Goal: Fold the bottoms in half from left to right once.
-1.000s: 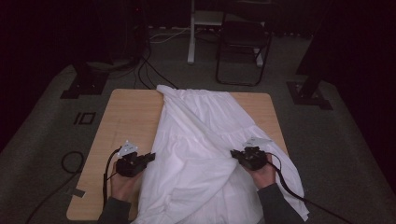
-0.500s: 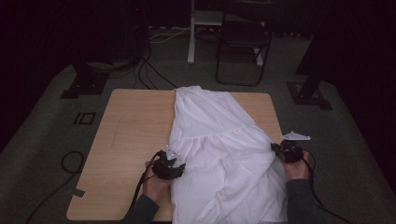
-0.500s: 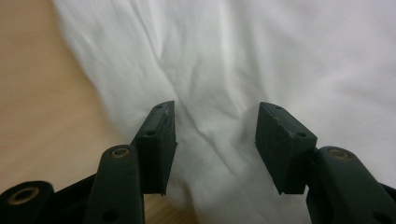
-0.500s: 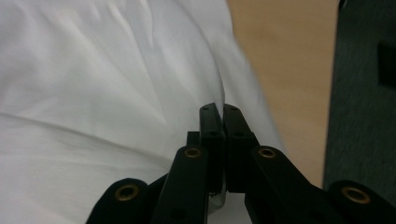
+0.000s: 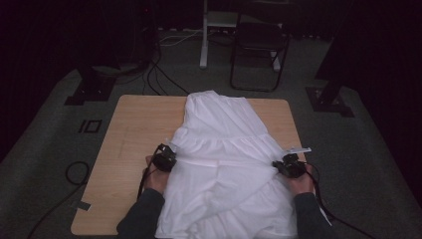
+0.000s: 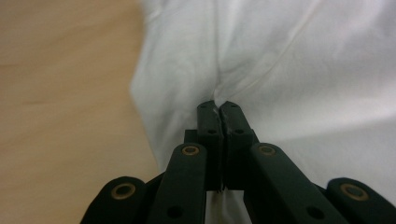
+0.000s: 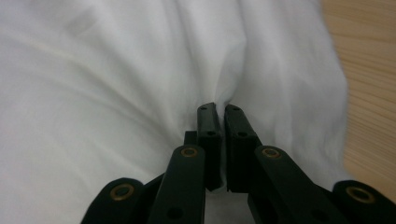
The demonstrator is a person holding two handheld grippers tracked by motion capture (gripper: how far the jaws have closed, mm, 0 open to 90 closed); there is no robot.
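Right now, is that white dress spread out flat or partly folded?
Partly folded. The white dress lies on the wooden table with its lower part doubled up, and the left gripper and right gripper pinch its sides.

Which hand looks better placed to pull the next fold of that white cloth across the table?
Probably the left. Both the left gripper and the right gripper are shut on the cloth, but the left has bare table beside it, while the right sits at the table's edge.
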